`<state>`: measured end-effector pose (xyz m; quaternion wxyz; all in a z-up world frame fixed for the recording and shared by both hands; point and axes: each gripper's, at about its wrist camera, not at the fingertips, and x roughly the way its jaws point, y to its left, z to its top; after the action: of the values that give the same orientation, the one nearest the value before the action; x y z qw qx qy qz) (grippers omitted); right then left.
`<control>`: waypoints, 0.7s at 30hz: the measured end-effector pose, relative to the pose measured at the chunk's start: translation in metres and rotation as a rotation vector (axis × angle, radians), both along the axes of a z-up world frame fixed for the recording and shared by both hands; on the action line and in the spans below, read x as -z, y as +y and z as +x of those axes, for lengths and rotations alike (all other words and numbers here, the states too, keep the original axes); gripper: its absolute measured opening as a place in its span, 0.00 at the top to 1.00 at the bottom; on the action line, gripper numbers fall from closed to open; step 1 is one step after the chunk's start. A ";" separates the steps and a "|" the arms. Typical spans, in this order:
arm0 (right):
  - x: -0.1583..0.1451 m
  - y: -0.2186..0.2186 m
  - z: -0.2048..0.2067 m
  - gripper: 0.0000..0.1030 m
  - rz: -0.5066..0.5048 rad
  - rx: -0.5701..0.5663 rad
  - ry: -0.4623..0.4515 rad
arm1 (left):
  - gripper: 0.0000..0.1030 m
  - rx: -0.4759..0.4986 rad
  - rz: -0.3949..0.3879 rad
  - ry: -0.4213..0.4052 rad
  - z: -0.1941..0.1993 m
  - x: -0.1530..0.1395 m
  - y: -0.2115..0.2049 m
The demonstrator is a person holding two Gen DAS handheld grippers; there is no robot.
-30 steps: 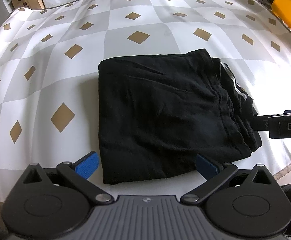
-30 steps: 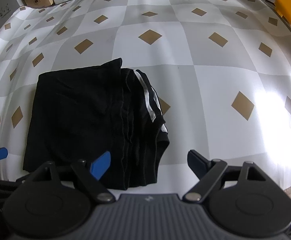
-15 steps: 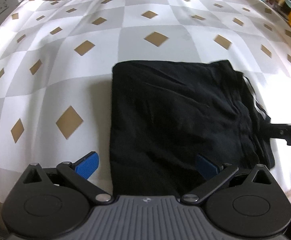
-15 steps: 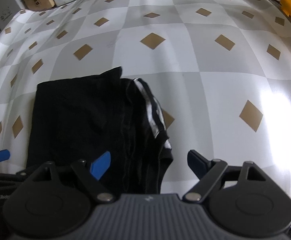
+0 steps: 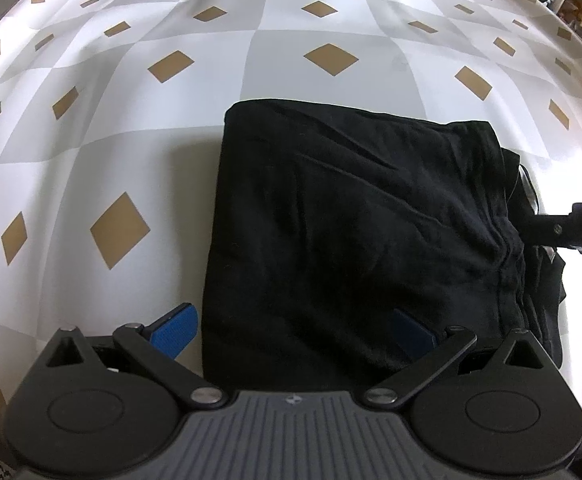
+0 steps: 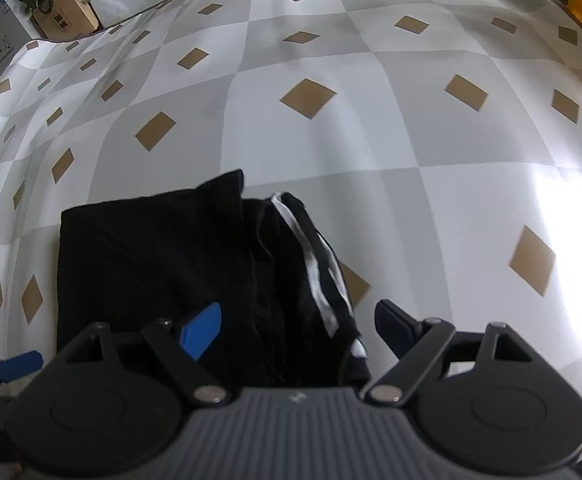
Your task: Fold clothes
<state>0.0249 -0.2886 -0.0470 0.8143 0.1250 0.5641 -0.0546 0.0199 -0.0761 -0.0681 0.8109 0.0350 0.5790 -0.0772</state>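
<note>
The folded garment (image 5: 355, 240) lies on the tablecloth (image 5: 91, 152) right below me; my left gripper (image 5: 291, 330) straddles its near left corner; my right gripper (image 6: 297, 330) straddles its near right corner.

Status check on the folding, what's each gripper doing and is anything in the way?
Left gripper open over the near edge of the black garment. Right gripper open over its striped end. Garment folded flat on the checked cloth. Nothing in the way.

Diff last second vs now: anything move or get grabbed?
Both tools closed in on the folded black garment: left tool now straddles its near-left corner, right tool its striped edge. Nothing gripped; both stay open. Garment and checkered cloth unchanged.
</note>
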 end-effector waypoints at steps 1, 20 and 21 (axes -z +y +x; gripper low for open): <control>0.001 0.003 0.003 0.19 -0.009 -0.006 -0.001 | 0.00 0.002 0.003 -0.002 0.001 0.001 -0.001; 0.032 0.011 0.045 0.19 -0.095 0.069 0.019 | 0.00 0.033 0.015 0.039 0.004 0.019 -0.010; 0.033 0.009 0.046 0.19 -0.096 0.078 0.017 | 0.00 0.034 0.014 0.039 0.004 0.020 -0.010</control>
<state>0.0706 -0.2794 -0.0800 0.8119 0.1071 0.5624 -0.1145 0.0239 -0.0856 -0.0879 0.7979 0.0491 0.5944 -0.0877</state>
